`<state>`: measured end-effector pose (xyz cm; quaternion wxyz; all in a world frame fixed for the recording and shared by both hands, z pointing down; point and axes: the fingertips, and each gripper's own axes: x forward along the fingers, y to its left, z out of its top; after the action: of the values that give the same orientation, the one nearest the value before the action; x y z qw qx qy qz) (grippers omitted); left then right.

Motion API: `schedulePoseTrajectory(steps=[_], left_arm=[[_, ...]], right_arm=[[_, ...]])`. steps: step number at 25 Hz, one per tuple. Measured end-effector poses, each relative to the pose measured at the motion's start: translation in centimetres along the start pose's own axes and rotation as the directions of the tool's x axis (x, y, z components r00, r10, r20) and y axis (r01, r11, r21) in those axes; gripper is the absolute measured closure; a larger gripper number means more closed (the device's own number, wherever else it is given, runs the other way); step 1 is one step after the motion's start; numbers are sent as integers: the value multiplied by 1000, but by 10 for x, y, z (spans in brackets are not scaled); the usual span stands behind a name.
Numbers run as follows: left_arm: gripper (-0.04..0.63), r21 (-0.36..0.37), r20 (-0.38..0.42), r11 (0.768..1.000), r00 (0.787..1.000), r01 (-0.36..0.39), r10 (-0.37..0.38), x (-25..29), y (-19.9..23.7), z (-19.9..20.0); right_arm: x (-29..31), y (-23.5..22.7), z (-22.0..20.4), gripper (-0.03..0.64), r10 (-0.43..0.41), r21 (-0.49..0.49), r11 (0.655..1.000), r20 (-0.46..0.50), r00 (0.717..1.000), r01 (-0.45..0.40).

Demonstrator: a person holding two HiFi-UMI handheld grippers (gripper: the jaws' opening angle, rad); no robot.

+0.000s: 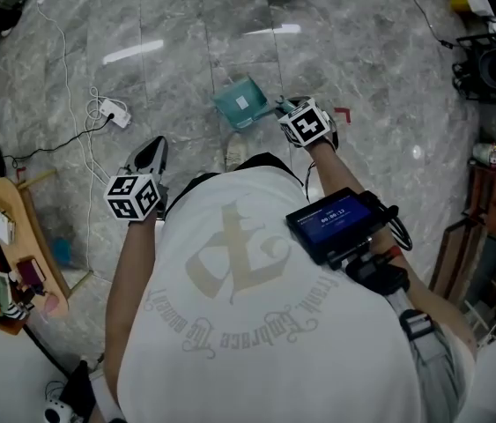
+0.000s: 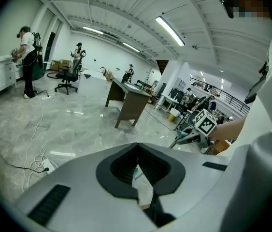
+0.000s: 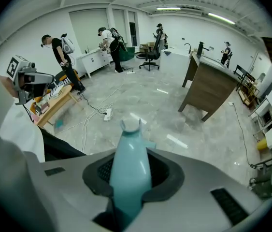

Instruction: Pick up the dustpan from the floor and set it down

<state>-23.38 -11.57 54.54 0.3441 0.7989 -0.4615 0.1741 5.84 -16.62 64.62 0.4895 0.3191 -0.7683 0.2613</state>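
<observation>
A teal dustpan (image 1: pixel 240 102) with a white label shows in the head view just ahead of the person, over the grey marble floor; I cannot tell whether it touches the floor. My right gripper (image 1: pixel 281 107) is shut on its handle. In the right gripper view the teal handle (image 3: pixel 128 170) runs up between the dark pads and ends in a forked tip. My left gripper (image 1: pixel 152 151) hangs apart at the left and points down at the floor. In the left gripper view its jaws (image 2: pixel 136 151) meet at the tips with nothing between them.
A white power strip (image 1: pixel 115 114) with trailing cables lies on the floor at the left. A wooden rack (image 1: pixel 34 232) stands by the left edge, dark equipment (image 1: pixel 494 69) at the right. A red floor mark (image 1: pixel 344 113) lies beside the right gripper. A brown desk (image 3: pixel 213 83) and several people stand farther off.
</observation>
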Motion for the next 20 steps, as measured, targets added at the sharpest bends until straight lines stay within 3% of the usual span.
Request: schedulePoseTrajectory(steps=[11, 20], left_arm=[[583, -34, 40, 997, 997, -71, 72, -25, -3, -10], [583, -82, 23, 983, 986, -164, 166, 1, 7, 6]], right_arm=[[16, -7, 4, 514, -10, -18, 1000, 13, 1000, 10], [68, -52, 27, 514, 1, -60, 998, 6, 1000, -1]])
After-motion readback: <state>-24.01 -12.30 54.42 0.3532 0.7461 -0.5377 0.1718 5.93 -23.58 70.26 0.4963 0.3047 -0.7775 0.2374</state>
